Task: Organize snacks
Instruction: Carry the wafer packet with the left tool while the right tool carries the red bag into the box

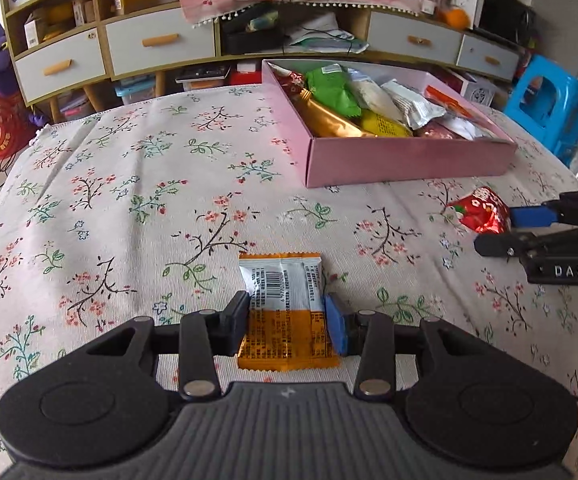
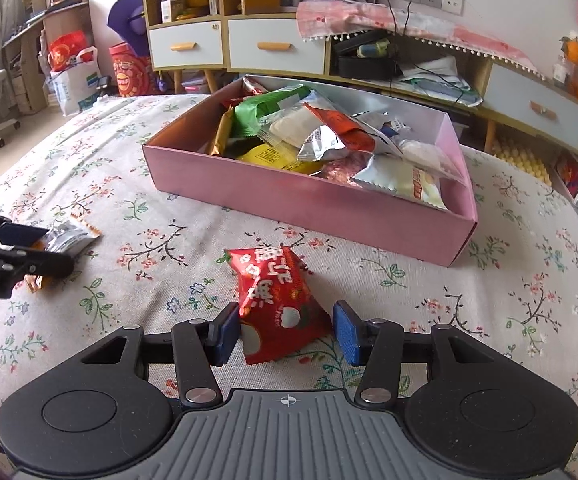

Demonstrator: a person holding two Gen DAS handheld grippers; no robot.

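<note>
An orange and white snack packet sits between the pads of my left gripper, which is shut on its two sides just above the flowered tablecloth. In the right wrist view the same left gripper enters from the left edge with that packet. A red snack packet is pinched in my right gripper, its pads against the packet's sides. The right gripper and red packet also show at the right edge of the left wrist view. A pink box beyond both holds several snack packets.
The pink box stands at the far side of the table, ahead and to the right of the left gripper. Behind the table a low cabinet with drawers lines the wall. A blue plastic stool stands off the table's right edge.
</note>
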